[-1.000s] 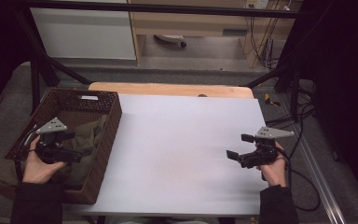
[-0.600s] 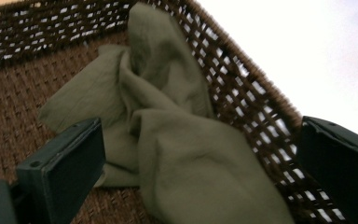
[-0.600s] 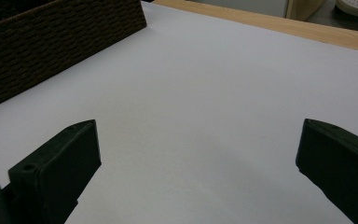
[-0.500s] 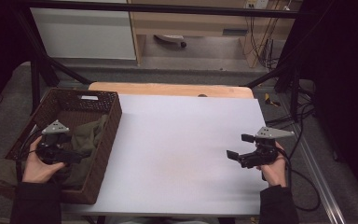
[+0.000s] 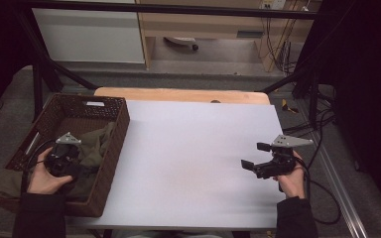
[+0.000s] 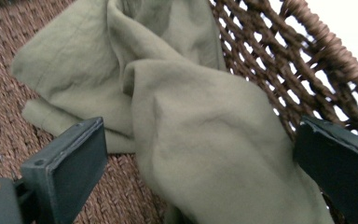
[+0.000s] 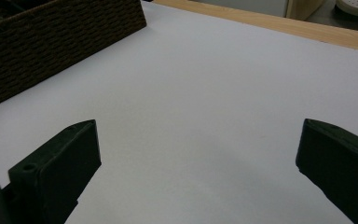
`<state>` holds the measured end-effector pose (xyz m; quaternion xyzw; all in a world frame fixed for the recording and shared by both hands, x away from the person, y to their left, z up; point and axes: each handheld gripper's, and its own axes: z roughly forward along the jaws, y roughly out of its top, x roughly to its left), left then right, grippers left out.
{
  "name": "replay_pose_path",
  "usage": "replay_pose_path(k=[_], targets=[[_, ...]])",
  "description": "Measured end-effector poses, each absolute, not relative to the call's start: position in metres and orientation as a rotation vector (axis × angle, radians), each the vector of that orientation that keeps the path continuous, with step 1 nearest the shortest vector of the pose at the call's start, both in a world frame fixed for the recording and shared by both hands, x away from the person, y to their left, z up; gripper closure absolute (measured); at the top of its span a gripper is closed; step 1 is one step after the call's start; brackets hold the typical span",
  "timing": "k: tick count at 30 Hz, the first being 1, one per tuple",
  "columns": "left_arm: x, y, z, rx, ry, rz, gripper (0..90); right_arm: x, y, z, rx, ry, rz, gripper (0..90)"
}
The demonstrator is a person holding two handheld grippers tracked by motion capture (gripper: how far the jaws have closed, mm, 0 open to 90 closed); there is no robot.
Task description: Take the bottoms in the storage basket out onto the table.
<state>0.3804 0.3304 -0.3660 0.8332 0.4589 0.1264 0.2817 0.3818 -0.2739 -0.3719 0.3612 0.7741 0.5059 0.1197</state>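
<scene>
Currently one woven basket [image 5: 116, 144] is sitting at the table's [image 5: 193, 148] left edge, and one olive-green cloth [image 6: 205, 140] is lying crumpled inside it, against the wall nearest the table. Left gripper [image 6: 196, 158] is hanging inside the basket, jaws spread wide to either side of the cloth's raised fold, nothing clamped. Right gripper [image 5: 254, 156] is hovering over the table well right of the basket, jaws also gaping, holding nothing. Count: two grippers, one basket, one cloth.

Matt olive cloth [image 6: 205, 135], rough woven wicker basket [image 6: 307, 56], smooth white table [image 5: 198, 153]
</scene>
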Motion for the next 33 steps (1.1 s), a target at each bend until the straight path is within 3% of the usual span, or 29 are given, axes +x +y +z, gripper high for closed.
replay_pose_path(k=[24, 33], targets=[[0.386, 0.323, -0.382, 2.388, 1.287, 0.26, 7.9, 0.382, -0.274, -0.372, 1.058, 2.267, 1.475, 0.5], [0.389, 0.321, -0.388, 2.427, 1.304, 0.173, 19.8, 0.382, -0.274, -0.372, 1.056, 2.265, 1.476, 0.4]])
